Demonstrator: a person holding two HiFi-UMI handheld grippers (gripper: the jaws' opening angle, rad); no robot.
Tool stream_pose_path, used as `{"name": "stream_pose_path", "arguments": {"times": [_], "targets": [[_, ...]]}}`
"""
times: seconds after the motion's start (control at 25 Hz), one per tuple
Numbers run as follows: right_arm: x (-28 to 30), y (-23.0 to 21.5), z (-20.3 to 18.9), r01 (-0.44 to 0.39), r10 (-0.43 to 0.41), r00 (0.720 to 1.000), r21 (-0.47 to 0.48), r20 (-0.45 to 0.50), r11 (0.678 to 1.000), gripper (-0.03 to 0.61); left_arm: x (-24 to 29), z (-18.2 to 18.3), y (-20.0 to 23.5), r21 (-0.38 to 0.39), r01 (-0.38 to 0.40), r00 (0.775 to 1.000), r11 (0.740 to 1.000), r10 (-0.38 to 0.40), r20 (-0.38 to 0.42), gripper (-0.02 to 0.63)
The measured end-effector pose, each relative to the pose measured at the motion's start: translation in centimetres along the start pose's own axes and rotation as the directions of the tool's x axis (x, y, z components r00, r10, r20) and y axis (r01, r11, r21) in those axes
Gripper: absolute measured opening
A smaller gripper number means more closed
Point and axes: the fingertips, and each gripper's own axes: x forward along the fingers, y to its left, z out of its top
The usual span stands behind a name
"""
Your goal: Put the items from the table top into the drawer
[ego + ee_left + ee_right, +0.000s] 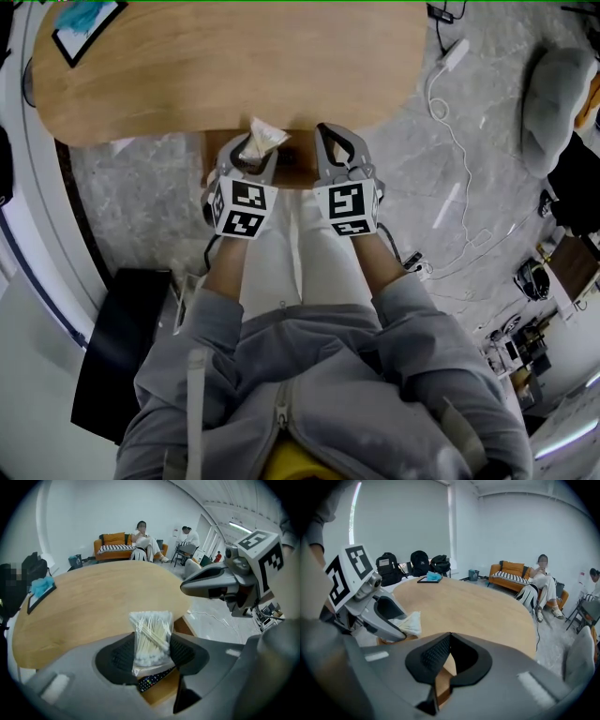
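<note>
Floor (pixel 412 159): grey marble tiles beneath me.
Walls (pixel 93 508): plain white.
Sofa (pixel 110 540): orange, against my far wall.
Window (pixel 403 517): blind drawn, pale daylight.

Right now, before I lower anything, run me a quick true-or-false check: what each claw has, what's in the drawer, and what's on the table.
1. The left claw grips a bag of cotton swabs. True.
2. The right claw holds a remote control. False: its jaws are together with nothing between them.
3. A remote control lies in the open drawer, seen just below the held bag. True.
4. The table has nothing on it. False: a flat black-edged item with a blue cloth on it sits at the far left corner.
</note>
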Motion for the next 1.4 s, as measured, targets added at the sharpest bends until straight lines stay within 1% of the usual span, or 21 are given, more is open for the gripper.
{"name": "stream_pose_path", "arguments": {"times": [0.36,0.56,0.72,0.88,1.0,1.12,1.2,1.28,1.4], "targets": [[0.6,3.2,-3.3,-0.058,0.058,0.996,-0.006,-0.067,0.998,0.000,1.9,-7.3,-0.2,-0.038,0.032,0.994,0.999,-0.036,-0.104,0.201],[0.9,4.1,-4.7,-0.072,0.072,0.993,-0.007,-0.090,0.997,0.000,3.4,-9.5,0.4,-0.040,0.041,0.989,0.998,-0.046,-0.143,0.201],[1.0,4.8,-5.4,-0.088,0.086,0.991,-0.015,-0.105,0.996,0.000,4.7,-10.2,1.7,-0.027,0.031,0.985,0.999,-0.035,-0.168,0.202],[1.0,5.5,-6.3,-0.108,0.105,0.987,-0.015,-0.121,0.994,0.000,6.8,-11.0,2.8,0.016,0.036,0.974,0.999,-0.032,-0.224,0.202],[1.1,5.9,-6.8,-0.117,0.114,0.985,-0.012,-0.125,0.993,0.000,8.5,-12.0,2.8,0.061,0.063,0.960,0.996,-0.044,-0.275,0.204],[1.3,6.1,-7.4,-0.122,0.120,0.984,-0.006,-0.133,0.993,0.000,9.8,-12.7,2.3,0.097,0.088,0.949,0.991,-0.054,-0.311,0.207],[1.5,6.1,-7.6,-0.124,0.123,0.983,-0.002,-0.135,0.992,0.000,10.5,-12.9,2.0,0.127,0.092,0.945,0.988,-0.046,-0.325,0.207],[1.6,6.0,-7.9,-0.127,0.126,0.982,-0.001,-0.138,0.992,0.000,11.2,-13.0,1.7,0.140,0.098,0.942,0.985,-0.047,-0.331,0.210],[1.7,6.0,-8.3,-0.129,0.128,0.981,-0.001,-0.148,0.992,0.000,11.9,-13.2,1.5,0.156,0.095,0.945,0.983,-0.040,-0.325,0.227]]}}
